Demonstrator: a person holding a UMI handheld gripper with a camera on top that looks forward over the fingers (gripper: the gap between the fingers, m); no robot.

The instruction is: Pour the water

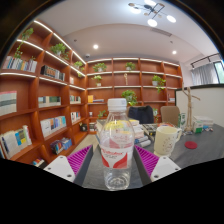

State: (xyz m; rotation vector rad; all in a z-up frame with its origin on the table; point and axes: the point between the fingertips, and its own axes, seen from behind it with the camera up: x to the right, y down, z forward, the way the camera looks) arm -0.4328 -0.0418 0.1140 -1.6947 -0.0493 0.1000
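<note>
Bottle [116,148] first: a clear plastic one with a red band on its label and a pale cap, standing upright between the two pads of my claw [116,160]. The pads [146,160] sit close against its sides, so I judge the claw narrowed onto it and gripping, though I cannot see whether its base rests on the worktop [205,145] or hangs clear.

Just to the right of the bottle, near the right finger, stands a pale cup [166,140], which I take as the target for the water. To do this well I'd keep the grip firm below the shoulder, bring the mouth over the cup's rim, and tilt slowly. I cannot tell whether the cap is screwed on; if it is, nothing will pour.

The worktop is dark grey, with some small clutter further back that I cannot make out. Beyond it, wooden bookshelves [45,100] wrap the room, carrying books and potted plants [99,68], under ceiling lights [150,12].
</note>
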